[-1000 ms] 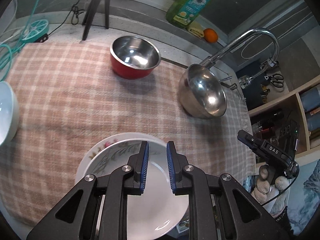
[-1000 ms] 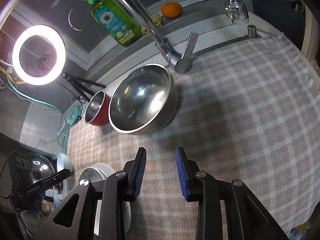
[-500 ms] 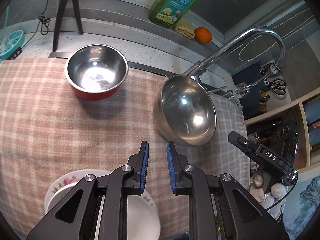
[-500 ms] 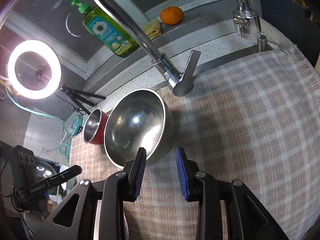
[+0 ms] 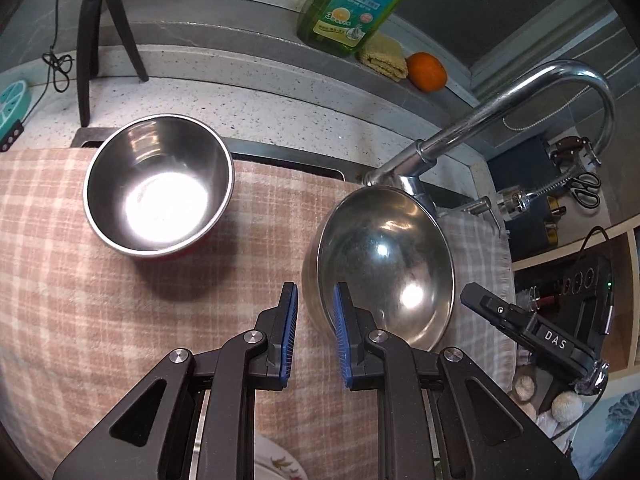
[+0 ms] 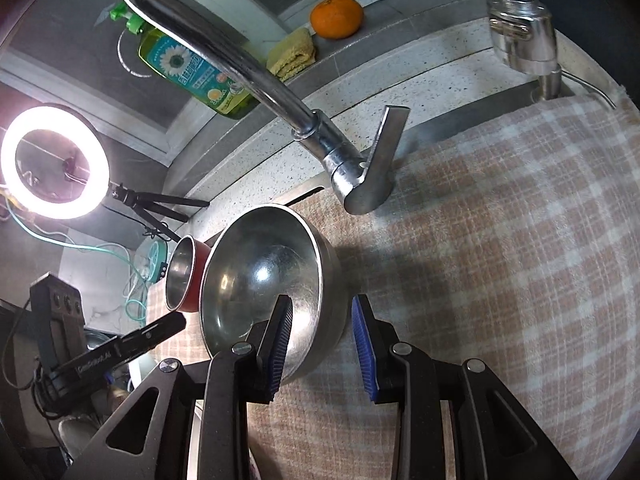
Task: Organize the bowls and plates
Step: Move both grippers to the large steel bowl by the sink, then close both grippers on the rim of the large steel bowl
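A large steel bowl [image 5: 384, 264] sits tilted on the checked cloth [image 5: 80, 300] below the faucet. My left gripper [image 5: 314, 292] is open by a narrow gap, and the bowl's left rim shows in line with that gap; the pads do not press on it. From the other side, my right gripper [image 6: 323, 304] is open, with one finger over the inside of the steel bowl [image 6: 260, 280] and the other outside its wall. A smaller red bowl [image 5: 158, 188] with a steel inside stands upright to the left, also the red bowl [image 6: 182, 276]. The rim of a flowered plate [image 5: 276, 464] peeks out under the left gripper.
The curved faucet [image 5: 500, 112] arches over the steel bowl, its lever [image 6: 384, 152] close behind. A green soap bottle [image 5: 352, 4], a sponge and an orange [image 5: 427, 72] sit on the back ledge. A ring light [image 6: 54, 160] on a tripod stands at the left. Bare cloth [image 6: 500, 260] stretches right.
Both grippers have closed in on the large steel bowl, which now lies at their fingertips. The flowered plate has slid to the left view's bottom edge. Neither gap has changed.
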### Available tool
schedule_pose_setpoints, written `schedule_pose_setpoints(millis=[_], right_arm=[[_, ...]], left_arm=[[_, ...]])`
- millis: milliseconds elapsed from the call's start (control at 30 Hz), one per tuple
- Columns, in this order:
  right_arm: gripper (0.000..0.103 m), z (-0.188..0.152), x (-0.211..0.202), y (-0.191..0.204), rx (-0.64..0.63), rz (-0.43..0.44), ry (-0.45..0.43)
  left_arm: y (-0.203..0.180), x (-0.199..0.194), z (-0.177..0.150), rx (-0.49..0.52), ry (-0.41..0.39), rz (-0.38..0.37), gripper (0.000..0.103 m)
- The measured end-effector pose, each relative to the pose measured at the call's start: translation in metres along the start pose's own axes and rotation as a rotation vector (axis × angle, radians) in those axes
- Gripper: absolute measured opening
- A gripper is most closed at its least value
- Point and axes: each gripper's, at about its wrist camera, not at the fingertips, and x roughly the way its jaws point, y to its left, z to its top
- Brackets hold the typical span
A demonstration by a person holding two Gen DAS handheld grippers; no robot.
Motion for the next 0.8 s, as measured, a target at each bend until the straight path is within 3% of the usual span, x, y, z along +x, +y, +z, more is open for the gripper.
schedule_pose_setpoints(millis=[467, 800], right_arm=[[0.028, 0.008, 0.017, 0.002, -0.004, -0.038, 0.027], [0.013, 0.01, 0.024, 0.009, -0.023, -0.066, 0.044]], left_arm=[[0.002, 0.02, 0.013, 0.004, 0.034, 0.02, 0.016], [0.002, 0.028, 0.014, 0.021, 0.049, 0.016, 0.016]])
